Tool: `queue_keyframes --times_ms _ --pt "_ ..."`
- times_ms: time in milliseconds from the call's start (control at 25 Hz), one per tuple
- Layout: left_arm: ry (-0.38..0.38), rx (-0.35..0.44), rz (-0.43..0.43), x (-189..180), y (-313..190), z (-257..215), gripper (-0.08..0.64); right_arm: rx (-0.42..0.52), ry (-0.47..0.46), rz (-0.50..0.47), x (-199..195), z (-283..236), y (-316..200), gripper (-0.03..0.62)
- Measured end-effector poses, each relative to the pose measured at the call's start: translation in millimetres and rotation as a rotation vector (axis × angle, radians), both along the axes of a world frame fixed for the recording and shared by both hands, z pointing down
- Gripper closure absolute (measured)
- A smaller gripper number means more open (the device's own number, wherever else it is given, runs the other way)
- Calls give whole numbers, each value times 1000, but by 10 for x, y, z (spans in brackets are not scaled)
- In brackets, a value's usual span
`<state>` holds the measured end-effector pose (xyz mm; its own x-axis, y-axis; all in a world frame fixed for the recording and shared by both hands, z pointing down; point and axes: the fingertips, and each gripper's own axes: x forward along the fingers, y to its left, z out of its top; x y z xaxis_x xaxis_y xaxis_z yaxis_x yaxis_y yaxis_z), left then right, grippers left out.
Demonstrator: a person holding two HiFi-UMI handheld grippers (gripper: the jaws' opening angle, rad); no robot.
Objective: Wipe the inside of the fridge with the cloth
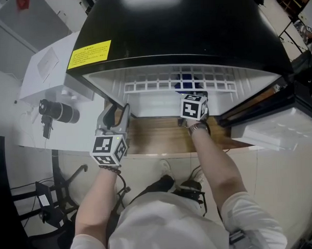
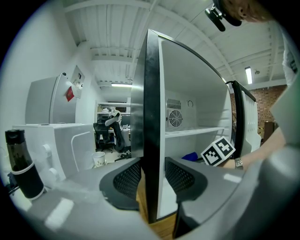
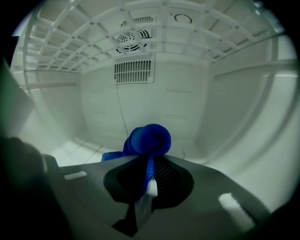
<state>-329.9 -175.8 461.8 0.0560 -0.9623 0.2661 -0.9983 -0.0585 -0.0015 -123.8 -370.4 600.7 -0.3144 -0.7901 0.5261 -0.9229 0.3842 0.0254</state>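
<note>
Left gripper [image 2: 153,177] fingers clamped on the front edge of the left wall [image 2: 151,93] of the fridge [image 1: 183,28], right gripper [image 3: 149,165] fingers clamped on the cloth [image 3: 149,139] inside, under the wire shelf [image 1: 154,88] (wad short of back wall [image 3: 164,103], room either side).

Overhead glare whitens the fridge [image 1: 183,33] top; both fisheye views bend, corners black, foregrounds blurred.

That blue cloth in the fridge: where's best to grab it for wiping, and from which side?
Probably best to pinch a gathered fold, coming in through the open front of the fridge. The blue cloth is soft and bunches up, so a fold between shut jaws leaves a wad sticking out ahead to rub the walls. The right gripper holds it just so.
</note>
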Motion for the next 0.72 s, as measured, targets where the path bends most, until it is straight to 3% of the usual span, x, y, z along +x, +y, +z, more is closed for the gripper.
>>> queue_keyframes --times_ms 440,720 --pt "3 0 -9 -3 -6 6 409 -11 53 139 701 33 -115 563" --pt "4 -3 -13 0 0 11 410 1 66 177 795 -39 -75 563"
